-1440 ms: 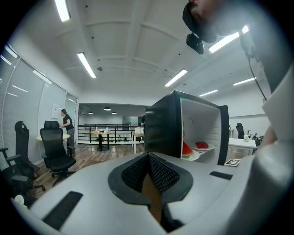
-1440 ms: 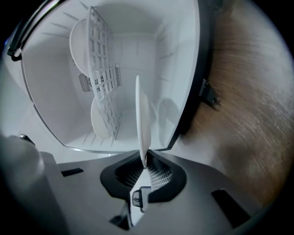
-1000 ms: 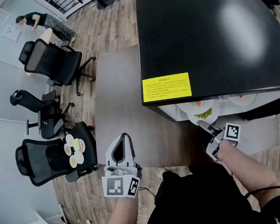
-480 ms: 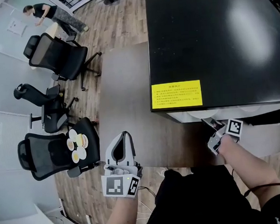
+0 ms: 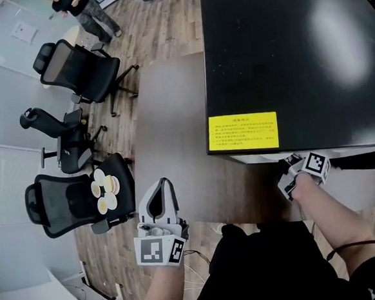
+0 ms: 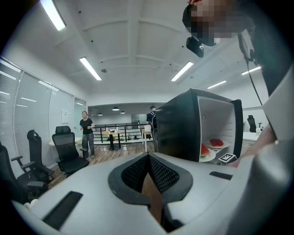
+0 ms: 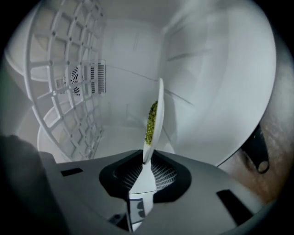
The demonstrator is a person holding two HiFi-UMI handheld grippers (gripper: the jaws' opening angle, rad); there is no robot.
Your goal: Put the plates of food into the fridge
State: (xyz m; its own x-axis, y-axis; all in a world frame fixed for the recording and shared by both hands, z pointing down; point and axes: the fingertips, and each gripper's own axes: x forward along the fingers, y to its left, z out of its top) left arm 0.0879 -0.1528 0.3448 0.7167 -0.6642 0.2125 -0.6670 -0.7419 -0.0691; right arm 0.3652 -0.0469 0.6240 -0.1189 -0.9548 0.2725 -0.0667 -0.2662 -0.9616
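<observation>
**Head view.** A black fridge (image 5: 283,48) with a yellow label (image 5: 243,132) at its front top edge stands on a grey-brown table (image 5: 173,128). The right hand-held gripper (image 5: 291,165) reaches in under that front edge; only its rear part and marker cube (image 5: 316,164) show past the overhang. The left hand-held gripper (image 5: 163,183) is near the table's near-left corner. Beside it, a black office chair (image 5: 56,202) carries several round white dishes (image 5: 104,187) of food on its seat. Two more office chairs (image 5: 78,70) stand on the wooden floor (image 5: 119,261) along the table's left side, and bare tabletop lies between the left hand-held gripper and the fridge.

**Right gripper view.** The jaws are clamped on the rim of a white plate (image 7: 156,110), which appears edge-on and carries green food (image 7: 150,121). The plate is inside the fridge. A white wire shelf (image 7: 64,78) lies to one side of it and the smooth white inner wall (image 7: 216,69) to the other. It is clear of both, and there is open space ahead of it up to the back wall.

**Left gripper view.** The jaws are together with nothing between them. The fridge's open front faces right, and a plate with a watermelon slice (image 6: 207,151) sits at the shelf's front edge.
</observation>
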